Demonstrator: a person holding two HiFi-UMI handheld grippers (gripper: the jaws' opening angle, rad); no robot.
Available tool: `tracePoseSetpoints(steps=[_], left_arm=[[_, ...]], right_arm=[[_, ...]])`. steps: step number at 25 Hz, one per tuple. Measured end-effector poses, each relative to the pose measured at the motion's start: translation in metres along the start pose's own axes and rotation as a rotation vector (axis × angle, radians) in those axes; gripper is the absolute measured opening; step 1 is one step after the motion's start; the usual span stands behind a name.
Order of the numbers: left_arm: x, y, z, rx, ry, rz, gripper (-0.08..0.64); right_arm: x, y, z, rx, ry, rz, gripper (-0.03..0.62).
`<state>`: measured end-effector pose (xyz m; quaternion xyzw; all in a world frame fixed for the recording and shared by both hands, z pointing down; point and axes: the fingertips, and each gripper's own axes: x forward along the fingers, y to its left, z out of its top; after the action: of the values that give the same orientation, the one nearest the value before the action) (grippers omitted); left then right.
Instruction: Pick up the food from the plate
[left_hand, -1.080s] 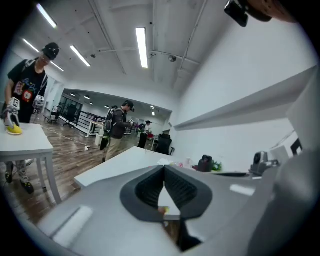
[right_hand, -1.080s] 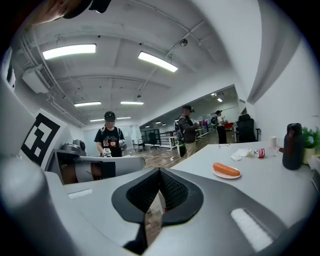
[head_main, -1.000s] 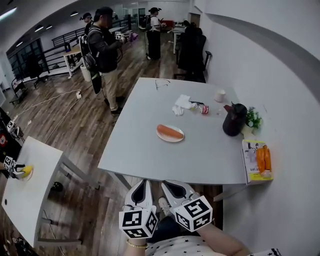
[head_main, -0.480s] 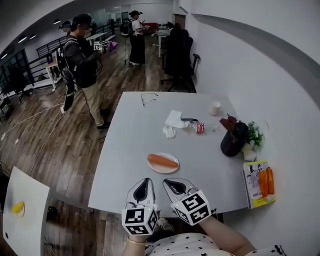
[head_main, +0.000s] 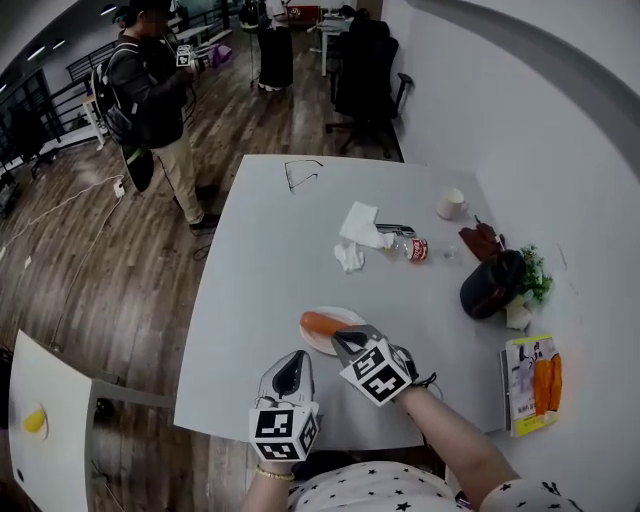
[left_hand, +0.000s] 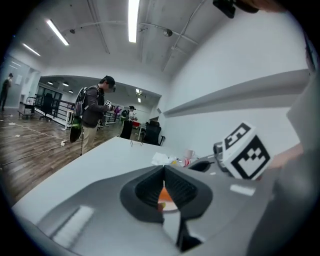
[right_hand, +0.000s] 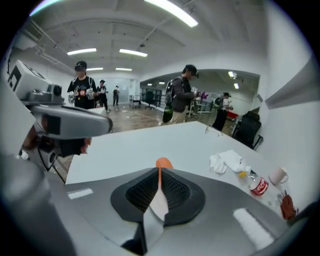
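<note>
A pale grey rectangular table (head_main: 260, 280) is seen from above in a large office with a wooden floor. Near the table's front edge lies a small round white plate (head_main: 312, 343), and on it a long orange piece of food (head_main: 320, 322), shaped like a carrot or sausage.

The right gripper (head_main: 350, 338) reaches over the near right part of the plate, its tips just beside the food. Its jaws are pressed together with nothing between them, and whether they touch the food cannot be told. In the right gripper view, the rounded end of the food shows just beyond the closed tips.

The left gripper (head_main: 295, 358) is held to the left, closer to the person, apart from the plate. Its jaws are likewise closed and empty.

Further back on the table are crumpled white tissues (head_main: 358, 225), a small bottle with a red label (head_main: 410, 247) and a white cup (head_main: 452, 204). A person in dark clothes (head_main: 150, 90) stands on the floor beyond.
</note>
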<state>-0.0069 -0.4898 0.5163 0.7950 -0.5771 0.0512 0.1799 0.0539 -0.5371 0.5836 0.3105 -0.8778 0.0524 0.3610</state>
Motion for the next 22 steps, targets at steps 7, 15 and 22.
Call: tracePoseSetpoints(steps=[7,15,22], left_arm=[[0.020,0.016,-0.008,-0.024,0.052,0.009,0.008],[0.031,0.025,-0.012,-0.037,0.074,0.015,0.009],[0.034,0.028,-0.012,-0.049,0.082,0.017,0.008]], right_arm=[[0.073,-0.021,-0.032,-0.125,0.335,0.163,0.210],[0.113,-0.013,-0.054,-0.157,0.497,0.289,0.224],[0.109,-0.013,-0.053,-0.090,0.446,0.268,0.215]])
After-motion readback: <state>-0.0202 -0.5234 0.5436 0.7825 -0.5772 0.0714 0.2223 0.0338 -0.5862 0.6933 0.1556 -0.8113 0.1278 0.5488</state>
